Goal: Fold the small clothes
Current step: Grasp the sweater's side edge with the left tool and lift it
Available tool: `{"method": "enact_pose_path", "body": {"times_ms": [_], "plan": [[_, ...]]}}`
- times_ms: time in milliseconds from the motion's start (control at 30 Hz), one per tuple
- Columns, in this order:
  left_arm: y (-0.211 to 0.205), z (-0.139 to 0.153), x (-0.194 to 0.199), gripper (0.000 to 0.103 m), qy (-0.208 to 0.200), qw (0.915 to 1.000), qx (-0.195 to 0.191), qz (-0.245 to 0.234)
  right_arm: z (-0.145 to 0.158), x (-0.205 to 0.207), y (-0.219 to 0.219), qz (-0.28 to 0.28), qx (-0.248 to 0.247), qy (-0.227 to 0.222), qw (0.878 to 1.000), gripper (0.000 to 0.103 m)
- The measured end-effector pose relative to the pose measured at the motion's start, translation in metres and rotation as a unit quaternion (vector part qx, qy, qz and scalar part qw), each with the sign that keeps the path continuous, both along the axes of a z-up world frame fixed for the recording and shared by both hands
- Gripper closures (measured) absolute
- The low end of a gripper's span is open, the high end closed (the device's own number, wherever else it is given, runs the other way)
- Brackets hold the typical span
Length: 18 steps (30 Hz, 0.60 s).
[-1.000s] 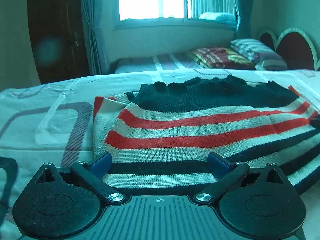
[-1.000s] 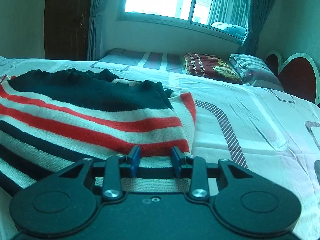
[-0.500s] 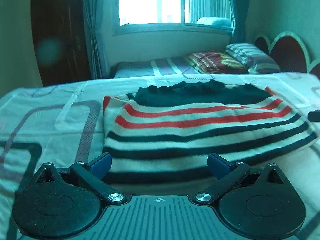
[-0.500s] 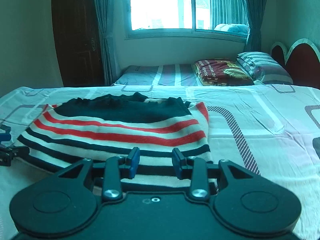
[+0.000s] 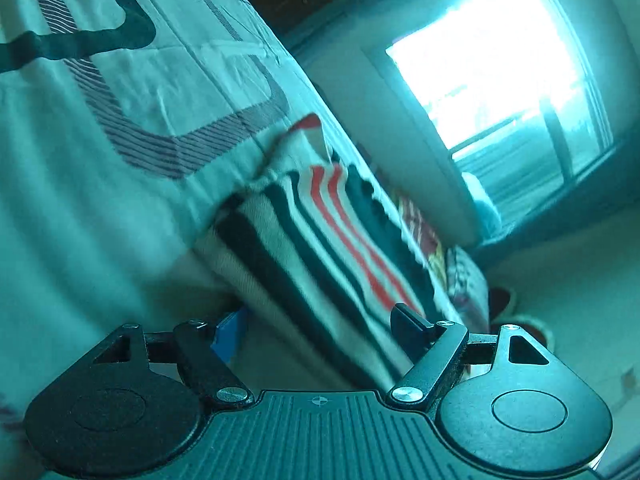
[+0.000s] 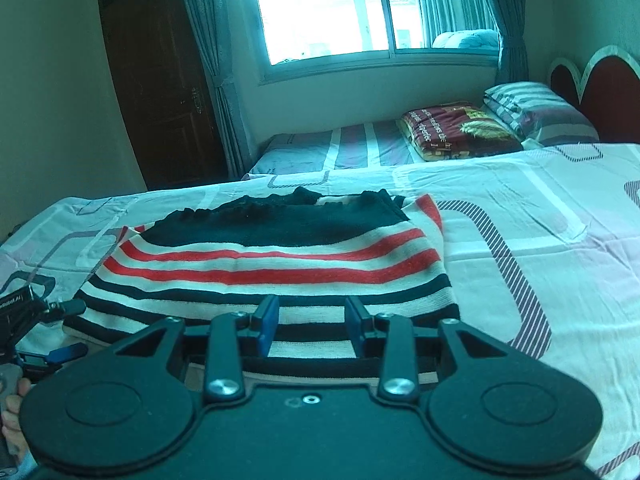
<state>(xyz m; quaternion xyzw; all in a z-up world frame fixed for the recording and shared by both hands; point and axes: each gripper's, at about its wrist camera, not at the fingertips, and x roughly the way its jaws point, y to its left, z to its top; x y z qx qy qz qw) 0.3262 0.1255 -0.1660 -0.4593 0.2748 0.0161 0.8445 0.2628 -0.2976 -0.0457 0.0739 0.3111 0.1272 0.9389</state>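
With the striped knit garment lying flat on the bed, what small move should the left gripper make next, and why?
Probably slide the left gripper onto the near left edge of the red, white and dark striped knit garment and close. Its jaws are open and rolled sideways, straddling that edge; the right gripper also holds nothing.

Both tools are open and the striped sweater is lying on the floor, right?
Not the floor. The sweater lies on the bed, as the right wrist view shows. Both the left tool and the right tool are open.
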Motion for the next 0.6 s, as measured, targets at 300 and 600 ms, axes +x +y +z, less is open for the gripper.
{"method": "enact_pose_path", "body": {"times_ms": [300,600], "plan": [[0.001,-0.001,0.046,0.025,-0.023,0.9995,0.003,0.020,-0.018,0.040,0.016,0.011,0.034,0.015,0.999,0.071],[0.018,-0.013,0.063,0.077,0.003,0.9993,-0.017,0.034,-0.035,0.073,0.059,0.058,0.022,0.016,0.998,0.092]]}}
